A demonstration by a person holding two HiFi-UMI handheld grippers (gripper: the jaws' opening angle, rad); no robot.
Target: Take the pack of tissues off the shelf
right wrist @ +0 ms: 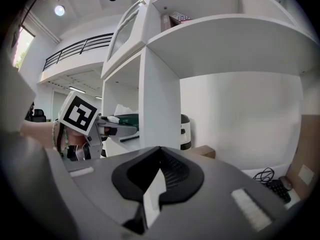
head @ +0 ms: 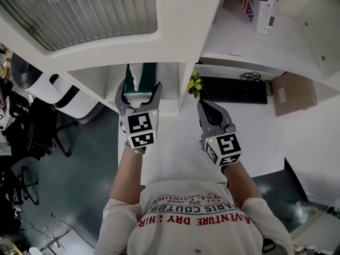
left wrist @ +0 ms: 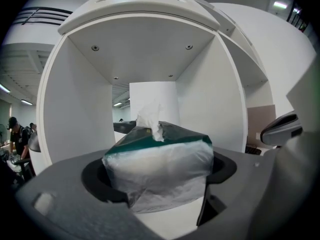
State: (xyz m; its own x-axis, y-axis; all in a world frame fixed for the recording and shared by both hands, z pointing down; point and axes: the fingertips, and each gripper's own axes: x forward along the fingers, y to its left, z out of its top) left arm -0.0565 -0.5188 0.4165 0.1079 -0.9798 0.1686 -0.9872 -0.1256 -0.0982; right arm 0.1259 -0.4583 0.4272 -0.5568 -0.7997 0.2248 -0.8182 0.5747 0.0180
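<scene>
Seen from the head, the left gripper (head: 139, 89) reaches into the white shelf (head: 175, 47) with its jaws either side of the pack of tissues (head: 139, 77), its own view shows them wide apart and pressing the pack's sides, and the view from the right gripper (right wrist: 159, 153) shows its jaws closed together on nothing.

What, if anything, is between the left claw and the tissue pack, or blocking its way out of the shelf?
Nothing visible. The pack of tissues sits between the left claw's jaws, and the shelf bay's front is open toward you. The right claw is off to the side.
</scene>
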